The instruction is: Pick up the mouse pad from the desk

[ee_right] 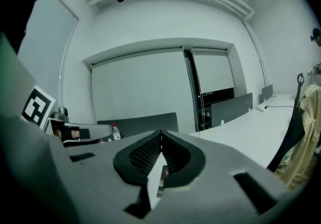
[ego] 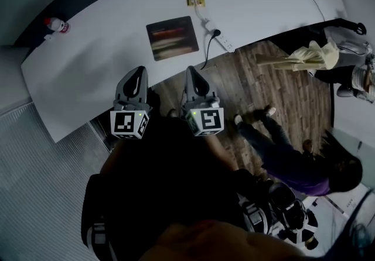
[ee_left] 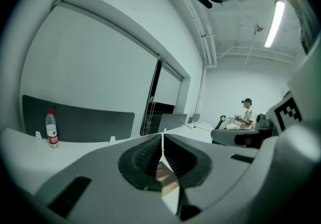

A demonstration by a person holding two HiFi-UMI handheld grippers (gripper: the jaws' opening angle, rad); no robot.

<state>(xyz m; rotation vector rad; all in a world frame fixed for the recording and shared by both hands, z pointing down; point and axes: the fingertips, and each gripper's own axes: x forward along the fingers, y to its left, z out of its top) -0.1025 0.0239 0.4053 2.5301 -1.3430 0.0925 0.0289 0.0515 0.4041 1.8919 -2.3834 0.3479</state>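
Long white desk (ego: 88, 61) over a wood-pattern floor (ego: 281, 90). A water bottle (ego: 57, 24) stands at the desk's far left end and a white power strip (ego: 221, 35) lies near mid-desk. Grey dividers (ee_left: 80, 122) back the desk.

Mouse pad (ego: 172, 38) – dark rectangle with a blurred reddish and pale print, lying flat on the desk just left of the power strip.

Left gripper (ego: 139, 70) and right gripper (ego: 191, 70) – jaws pressed together on both, nothing between them. Both are held off the desk's near edge, apart from the pad.

White desk (ego: 105, 61) with mouse pad (ego: 172, 38), bottle (ego: 57, 25)
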